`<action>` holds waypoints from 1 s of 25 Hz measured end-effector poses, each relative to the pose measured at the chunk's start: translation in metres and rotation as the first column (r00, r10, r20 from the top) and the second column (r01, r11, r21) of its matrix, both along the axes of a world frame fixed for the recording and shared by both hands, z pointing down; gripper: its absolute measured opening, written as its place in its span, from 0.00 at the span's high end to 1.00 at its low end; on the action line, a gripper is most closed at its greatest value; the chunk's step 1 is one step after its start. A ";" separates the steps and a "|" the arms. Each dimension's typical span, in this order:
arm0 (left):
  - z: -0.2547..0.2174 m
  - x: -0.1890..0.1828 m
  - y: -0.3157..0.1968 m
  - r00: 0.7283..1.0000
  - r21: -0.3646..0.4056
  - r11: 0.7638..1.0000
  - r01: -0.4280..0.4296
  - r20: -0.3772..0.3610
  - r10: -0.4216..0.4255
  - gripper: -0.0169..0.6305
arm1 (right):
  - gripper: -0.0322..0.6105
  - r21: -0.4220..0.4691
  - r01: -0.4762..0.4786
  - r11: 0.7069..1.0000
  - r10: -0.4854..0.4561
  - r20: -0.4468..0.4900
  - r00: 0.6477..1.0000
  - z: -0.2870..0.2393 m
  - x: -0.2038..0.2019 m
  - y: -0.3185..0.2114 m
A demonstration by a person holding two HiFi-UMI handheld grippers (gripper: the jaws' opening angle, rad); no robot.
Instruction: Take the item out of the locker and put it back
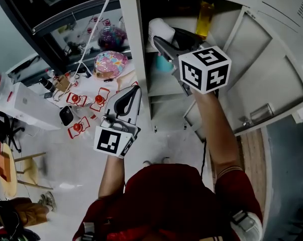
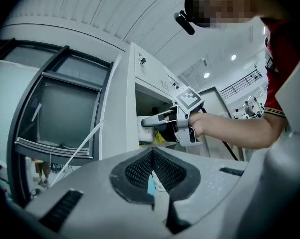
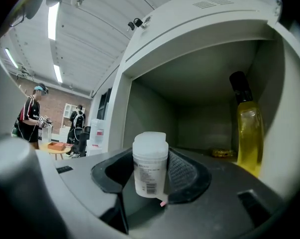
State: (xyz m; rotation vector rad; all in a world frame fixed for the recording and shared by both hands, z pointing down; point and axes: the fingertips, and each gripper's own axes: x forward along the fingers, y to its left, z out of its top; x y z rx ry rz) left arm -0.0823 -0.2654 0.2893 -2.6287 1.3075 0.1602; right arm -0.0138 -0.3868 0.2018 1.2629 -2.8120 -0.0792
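1. Jar [image 3: 150, 166] setting: a boxy grey sheet-metal locker [image 1: 133, 44], door open at right.
2. Right gripper [image 1: 161, 43] reaches into the compartment mouth, its mesh-textured pads clamped on the jar.
3. Left gripper [image 1: 135, 90] hangs left of the locker, jaws together, empty.
4. Tall yellow bottle [image 3: 249, 133] with a dark cap stands far right inside.
5. Jar itself is white, cylindrical smooth plastic with a printed label.

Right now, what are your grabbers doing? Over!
Right gripper shut on white jar, at the locker opening. Left gripper shut, empty. Yellow bottle stands inside, right side, apart from jar.
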 end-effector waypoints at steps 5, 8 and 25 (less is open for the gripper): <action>0.000 -0.001 -0.003 1.000 -0.004 1.000 0.001 -0.002 -0.001 0.96 | 0.65 -0.016 0.008 1.000 -0.008 -0.006 1.000 0.003 -0.007 -0.014; 0.001 -0.003 -0.006 1.000 -0.006 1.000 0.007 -0.002 -0.007 0.96 | 0.65 -0.029 0.007 1.000 -0.007 -0.006 1.000 0.005 -0.010 -0.023; 0.005 -0.009 -0.023 1.000 -0.013 1.000 0.022 -0.003 -0.022 0.96 | 0.64 -0.090 0.025 0.996 -0.034 -0.093 0.995 0.010 -0.028 -0.047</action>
